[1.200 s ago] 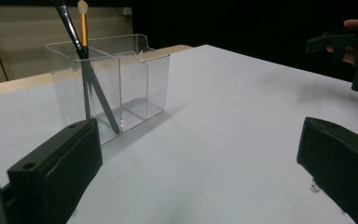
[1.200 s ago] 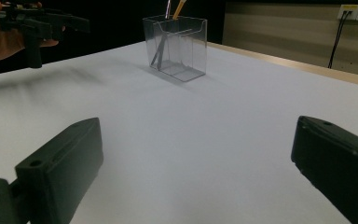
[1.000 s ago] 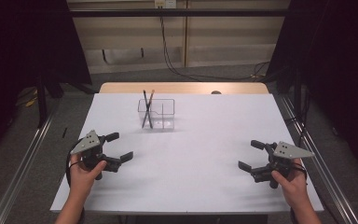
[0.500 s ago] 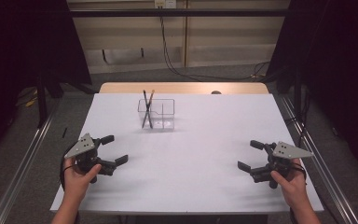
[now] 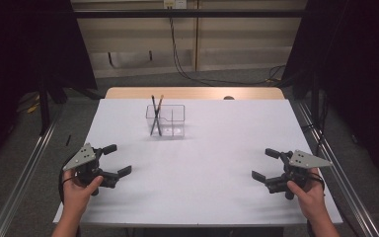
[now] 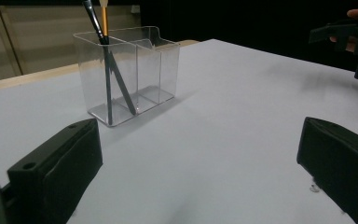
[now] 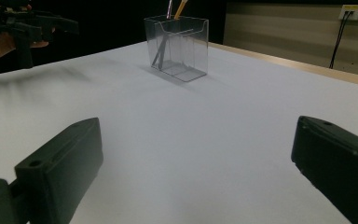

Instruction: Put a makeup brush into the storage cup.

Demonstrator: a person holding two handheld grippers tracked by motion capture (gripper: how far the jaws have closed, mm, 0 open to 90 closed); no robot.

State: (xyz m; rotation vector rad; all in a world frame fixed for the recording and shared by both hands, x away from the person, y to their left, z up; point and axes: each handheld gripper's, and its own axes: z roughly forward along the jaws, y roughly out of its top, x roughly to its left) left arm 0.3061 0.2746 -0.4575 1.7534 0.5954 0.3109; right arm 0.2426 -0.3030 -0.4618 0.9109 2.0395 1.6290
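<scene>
Clear plastic forms the divided holder (image 5: 166,121) that is set toward the far middle of the white table (image 5: 217,148), and two brushes (image 5: 156,114) are crossed in what seems to be its left compartment. The left gripper (image 5: 113,160) is held low at the near left edge with its jaws spread wide and nothing between them. The right gripper (image 5: 264,164) is held at the near right, likewise spread and empty. Both are kept well apart from the holder.
</scene>
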